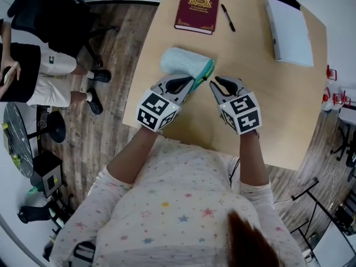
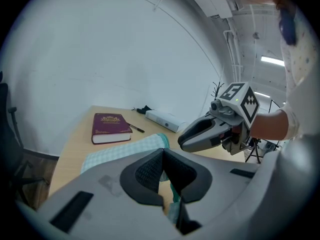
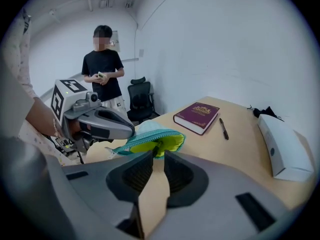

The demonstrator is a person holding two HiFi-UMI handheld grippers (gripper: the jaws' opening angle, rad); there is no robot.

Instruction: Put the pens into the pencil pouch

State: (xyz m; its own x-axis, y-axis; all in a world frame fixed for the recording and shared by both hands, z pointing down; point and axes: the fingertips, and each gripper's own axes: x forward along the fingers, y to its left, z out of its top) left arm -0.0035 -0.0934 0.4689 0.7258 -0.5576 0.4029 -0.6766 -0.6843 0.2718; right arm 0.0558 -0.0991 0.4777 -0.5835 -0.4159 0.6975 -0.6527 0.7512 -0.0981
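The pencil pouch [image 1: 186, 63] sits mid-frame in the head view on the desk [image 1: 261, 99], its lime-lined mouth gaping. The left tongs [image 1: 192, 83] are clamped on its teal rim, and the right tongs [image 1: 213, 84] stand slightly parted and empty just beside it. A black pen [image 1: 228, 17] lies at upper centre, beside a maroon book [image 1: 197, 10].

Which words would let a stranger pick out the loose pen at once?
Start at the light wooden table and go to its far edge, where a maroon book lies. Just right of the book, not touching it, lies the pen: slim and black, the only thin thing between the thick book and the long white box.
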